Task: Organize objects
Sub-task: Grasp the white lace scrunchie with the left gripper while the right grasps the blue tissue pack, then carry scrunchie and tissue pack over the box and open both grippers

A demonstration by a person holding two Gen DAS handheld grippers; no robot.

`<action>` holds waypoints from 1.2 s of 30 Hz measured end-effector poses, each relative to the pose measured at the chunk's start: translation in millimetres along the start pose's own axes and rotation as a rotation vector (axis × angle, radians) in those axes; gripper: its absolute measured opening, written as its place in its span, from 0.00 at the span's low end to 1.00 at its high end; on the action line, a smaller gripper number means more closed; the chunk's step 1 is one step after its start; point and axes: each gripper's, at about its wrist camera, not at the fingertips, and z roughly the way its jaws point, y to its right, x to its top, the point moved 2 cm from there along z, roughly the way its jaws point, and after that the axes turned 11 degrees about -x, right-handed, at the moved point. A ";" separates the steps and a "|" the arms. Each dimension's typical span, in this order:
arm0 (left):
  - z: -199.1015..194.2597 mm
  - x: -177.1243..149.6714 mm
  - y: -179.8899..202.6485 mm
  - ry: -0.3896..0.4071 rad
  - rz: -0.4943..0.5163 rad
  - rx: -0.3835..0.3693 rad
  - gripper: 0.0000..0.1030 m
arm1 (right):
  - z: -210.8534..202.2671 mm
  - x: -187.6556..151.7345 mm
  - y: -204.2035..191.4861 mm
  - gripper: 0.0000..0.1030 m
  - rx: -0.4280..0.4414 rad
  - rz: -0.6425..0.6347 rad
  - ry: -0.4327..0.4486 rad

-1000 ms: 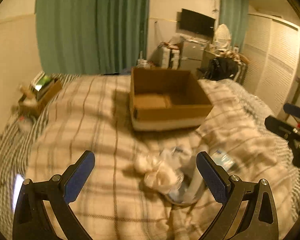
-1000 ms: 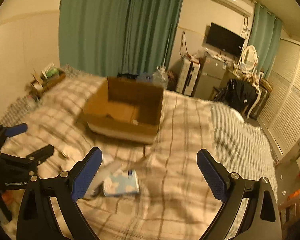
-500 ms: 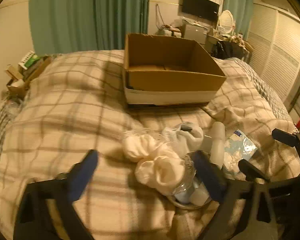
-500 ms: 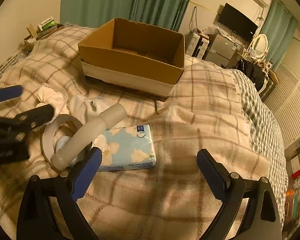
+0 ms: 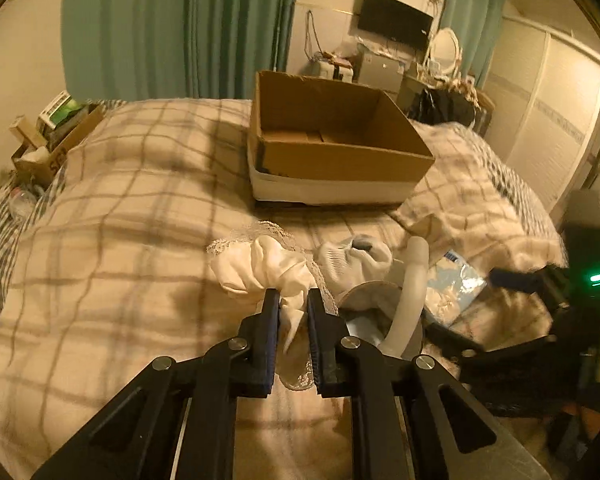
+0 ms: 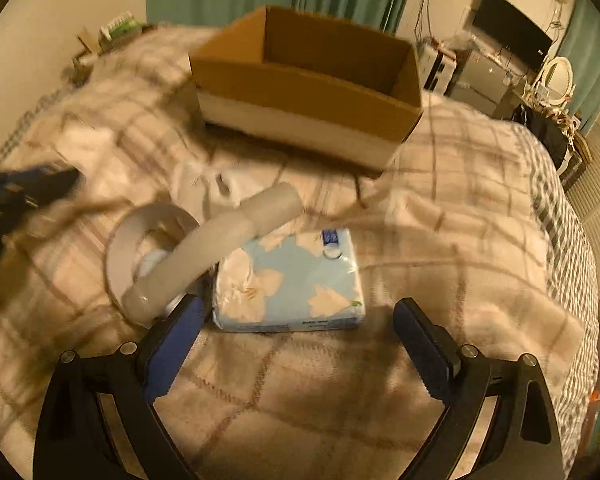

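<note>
One claw (image 5: 293, 300), formerly open, now pinches lace cloth (image 5: 260, 268).

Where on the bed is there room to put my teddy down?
Bare blanket lies left of the white cloth in the left gripper. More lies right of the tissue pack. Between them, around the curved tube, it is crowded.

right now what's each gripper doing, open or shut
left gripper: shut on the cream lace-trimmed cloth.
right gripper: open, holding nothing, just short of the light blue floral tissue pack.
</note>
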 end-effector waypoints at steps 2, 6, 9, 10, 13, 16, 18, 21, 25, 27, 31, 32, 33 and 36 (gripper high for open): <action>1.6 -1.6 -3.5 -0.008 -0.014 -0.006 0.13 | 5.7 0.6 -2.4 0.93 -0.006 -0.008 -0.016; 7.0 -5.8 -3.5 -0.028 -0.010 -0.025 0.13 | 2.4 -1.1 -4.1 0.71 -0.028 -0.013 -0.003; 13.2 -13.1 -2.8 -0.055 -0.016 -0.042 0.13 | -3.5 -2.9 -3.7 0.71 -0.046 -0.017 0.017; 14.1 -14.4 -3.5 -0.061 -0.021 -0.039 0.13 | -5.5 -2.2 -2.7 0.71 -0.047 -0.015 0.024; 7.7 -14.4 -3.5 -0.042 -0.025 -0.045 0.13 | -17.7 -3.5 1.6 0.71 -0.047 0.004 0.050; 2.6 -15.6 -1.7 -0.037 -0.027 -0.049 0.13 | -32.8 -6.2 7.9 0.71 -0.045 0.031 0.079; 0.4 -17.3 -1.3 -0.044 -0.032 -0.047 0.13 | -43.1 -8.3 11.5 0.71 -0.028 0.047 0.089; -6.1 -17.1 1.7 -0.041 -0.023 -0.038 0.13 | -57.0 -12.4 15.8 0.71 -0.012 0.073 0.103; -12.8 -17.5 9.0 -0.034 -0.004 -0.026 0.13 | -74.3 -15.5 25.0 0.71 -0.037 0.090 0.139; -14.3 -17.0 12.6 -0.041 0.003 -0.021 0.13 | -81.7 -16.0 31.5 0.71 -0.043 0.101 0.153; -16.4 -9.9 19.4 -0.063 0.010 -0.056 0.13 | -95.9 -12.7 42.3 0.71 -0.066 0.099 0.182; -16.8 -6.2 23.3 -0.073 0.015 -0.084 0.13 | -99.2 -10.1 44.9 0.71 -0.067 0.100 0.191; -17.1 -4.0 26.3 -0.078 0.021 -0.097 0.13 | -103.1 -6.4 48.0 0.71 -0.068 0.101 0.204; -17.8 10.3 34.5 -0.095 0.051 -0.122 0.13 | -114.4 7.3 58.8 0.71 -0.064 0.107 0.239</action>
